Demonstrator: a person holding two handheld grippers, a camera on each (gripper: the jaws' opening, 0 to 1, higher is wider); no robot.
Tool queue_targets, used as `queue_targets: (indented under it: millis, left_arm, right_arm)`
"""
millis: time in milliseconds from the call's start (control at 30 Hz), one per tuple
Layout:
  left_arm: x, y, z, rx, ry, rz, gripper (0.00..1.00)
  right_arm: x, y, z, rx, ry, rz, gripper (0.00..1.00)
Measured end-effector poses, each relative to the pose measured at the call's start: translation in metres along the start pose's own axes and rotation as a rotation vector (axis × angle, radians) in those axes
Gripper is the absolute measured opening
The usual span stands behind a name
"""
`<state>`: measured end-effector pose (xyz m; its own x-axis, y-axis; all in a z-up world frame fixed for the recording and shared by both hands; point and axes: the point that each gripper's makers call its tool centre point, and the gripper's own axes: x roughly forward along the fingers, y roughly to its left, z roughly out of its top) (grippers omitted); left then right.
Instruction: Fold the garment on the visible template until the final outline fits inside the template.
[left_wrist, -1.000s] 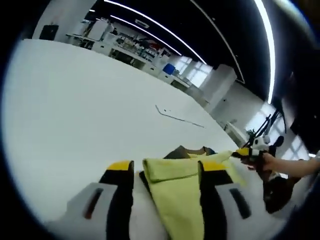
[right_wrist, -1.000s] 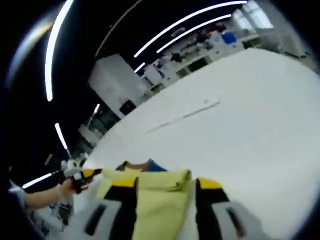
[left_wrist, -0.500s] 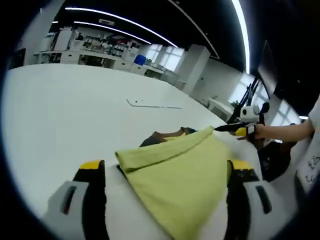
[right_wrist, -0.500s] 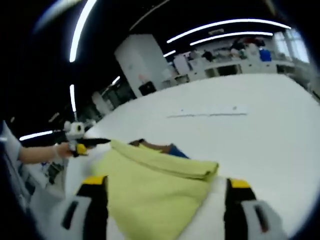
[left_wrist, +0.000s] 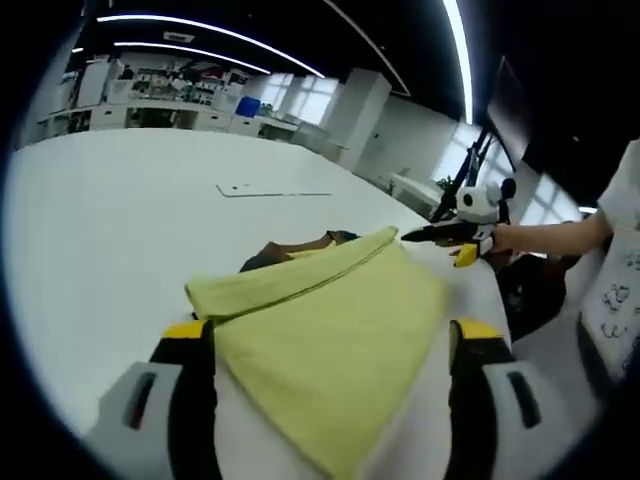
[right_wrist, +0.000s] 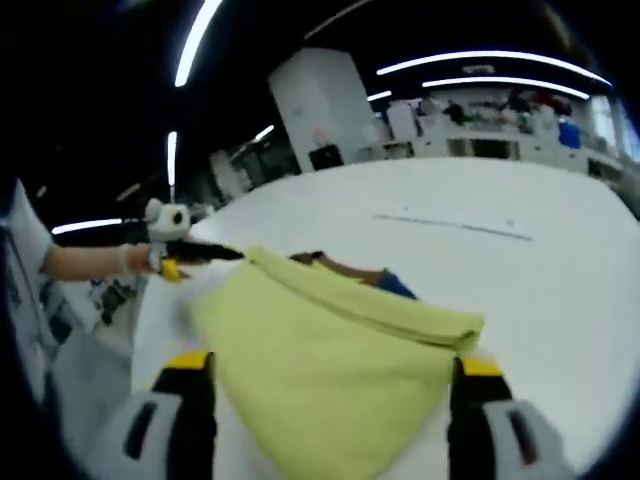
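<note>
So the yellow-green garment (left_wrist: 330, 330) sits folded on the white tabletop (left_wrist: 110, 220), lower middle of both views, a dark collar peeking out behind it. Left gripper (left_wrist: 335, 345) is spread wide, jaws either side of the cloth, grabbing nothing. Right gripper (right_wrist: 330, 375) is the same, wide open. A thin line (left_wrist: 270, 193) lies further back, upper middle.

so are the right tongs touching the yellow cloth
Touching. In the left gripper view the right tongs reach in from the right, tips meeting the corner of the yellow cloth, apparently pinching it.
</note>
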<state>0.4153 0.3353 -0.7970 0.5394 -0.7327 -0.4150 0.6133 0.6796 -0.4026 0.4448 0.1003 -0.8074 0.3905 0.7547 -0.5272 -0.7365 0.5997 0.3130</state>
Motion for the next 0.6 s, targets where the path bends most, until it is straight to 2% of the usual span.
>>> queue_targets:
  millis: [133, 300, 600]
  left_arm:
    - [0.005, 0.002, -0.004, -0.006, 0.008, -0.004, 0.95]
    - [0.014, 0.009, -0.001, -0.015, 0.002, 0.004, 0.94]
    - [0.028, 0.019, 0.014, -0.02, -0.034, 0.003, 0.94]
  right_arm:
    - [0.004, 0.0, -0.005, 0.0, 0.02, -0.001, 0.96]
    - [0.011, -0.007, -0.006, 0.007, 0.02, -0.003, 0.95]
    - [0.023, -0.018, 0.01, 0.001, -0.001, -0.017, 0.91]
